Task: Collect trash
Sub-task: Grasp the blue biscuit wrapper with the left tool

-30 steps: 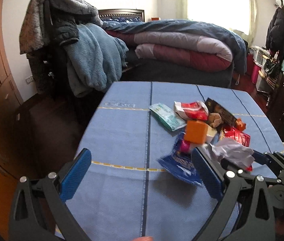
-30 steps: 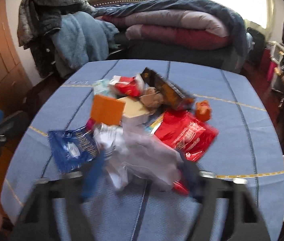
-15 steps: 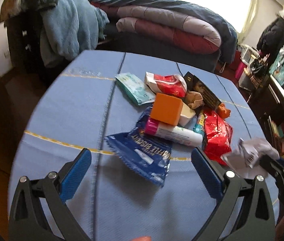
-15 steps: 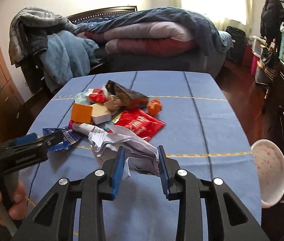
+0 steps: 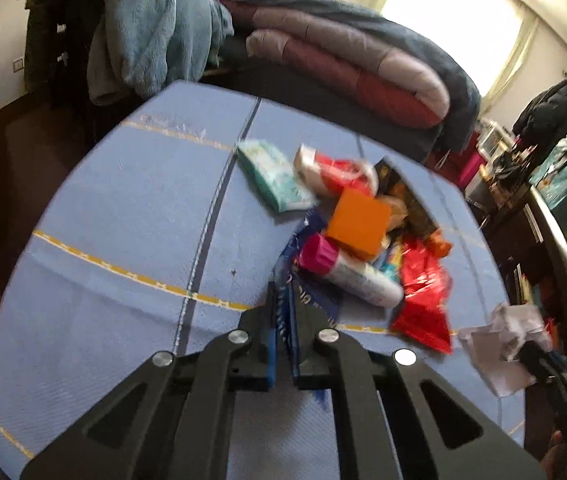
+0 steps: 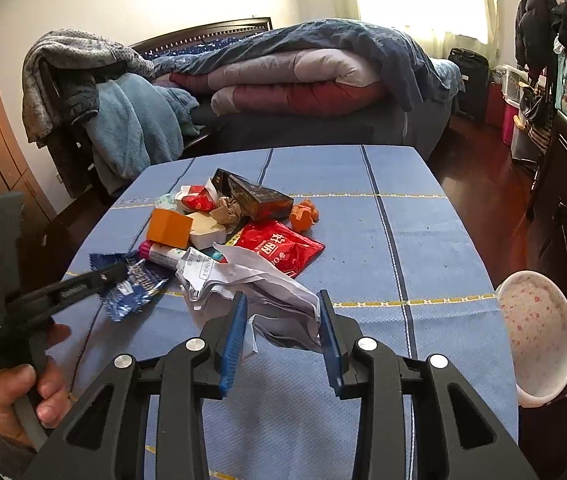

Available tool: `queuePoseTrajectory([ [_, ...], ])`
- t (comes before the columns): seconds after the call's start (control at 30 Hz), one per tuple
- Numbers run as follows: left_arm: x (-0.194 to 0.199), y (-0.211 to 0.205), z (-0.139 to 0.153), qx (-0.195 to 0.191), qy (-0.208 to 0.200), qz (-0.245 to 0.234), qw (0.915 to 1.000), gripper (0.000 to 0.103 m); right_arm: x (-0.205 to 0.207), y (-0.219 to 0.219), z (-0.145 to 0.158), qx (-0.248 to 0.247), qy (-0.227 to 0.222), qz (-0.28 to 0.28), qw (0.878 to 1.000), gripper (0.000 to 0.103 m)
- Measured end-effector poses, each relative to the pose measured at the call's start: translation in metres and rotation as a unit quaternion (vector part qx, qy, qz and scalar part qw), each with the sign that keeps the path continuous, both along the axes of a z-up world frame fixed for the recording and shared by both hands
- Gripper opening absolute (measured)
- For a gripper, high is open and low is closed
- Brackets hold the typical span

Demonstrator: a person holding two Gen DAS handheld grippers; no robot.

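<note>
— Since half a second back your left gripper [image 5: 282, 320] has gone from wide apart to pinched on the near edge of the blue wrapper [image 5: 307, 280], and it has come right in over the pile. What do you hold on the right?

— Your right gripper [image 6: 281, 332] holds the crumpled paper [image 6: 259, 280], jaws partly apart with the wad wedged between the pads. It sits over the near part of the tabletop [image 6: 423, 240], closer to the bowl [image 6: 535, 336] than it was a second ago.

— So which step is this?

— Judging by that, you are mid-collection: one piece is on its way out, a second is just seized. The bowl at the right edge looks like the likely drop point, though I cannot be sure it is the bin.

— And the rest of the trash?

— It lies heaped in the middle: the orange box [image 6: 169, 229], the pink-capped tube [image 5: 347, 272], the red packet [image 6: 279, 248], the dark carton [image 6: 257, 196], the mint packet [image 5: 275, 176].

— What does the next move call for?

— Carry the paper over the bowl, then part the jaws fully so the wad falls clear. On the left, lift the wrapper slowly: the tube rests on its far end and may roll off as you pull. The left view is blurred, so I cannot tell how deep the bite on the foil is.
</note>
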State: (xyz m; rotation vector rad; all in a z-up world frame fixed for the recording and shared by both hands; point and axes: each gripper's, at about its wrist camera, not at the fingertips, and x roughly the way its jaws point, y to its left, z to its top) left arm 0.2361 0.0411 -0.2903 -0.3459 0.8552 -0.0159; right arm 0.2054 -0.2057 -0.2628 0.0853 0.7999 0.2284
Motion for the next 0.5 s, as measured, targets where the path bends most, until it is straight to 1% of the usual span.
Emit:
queuePoseTrajectory([
  [0.27, -0.042, -0.004, 0.063, 0.012, -0.078, 0.012, 0.9968, 0.007, -0.017, -0.015, 0.013, 0.008, -0.017, -0.012, 1.0, 0.035],
  [0.4, -0.049, -0.022, 0.086, 0.007, -0.098, -0.017, 0.995, 0.007, -0.026, -0.027, 0.019, 0.014, -0.025, -0.021, 0.999, 0.035],
  [0.5, -0.047, -0.052, 0.094, 0.009, -0.108, -0.059, 0.9923, 0.007, -0.034, -0.04, 0.022, 0.019, -0.031, -0.034, 0.999, 0.035],
])
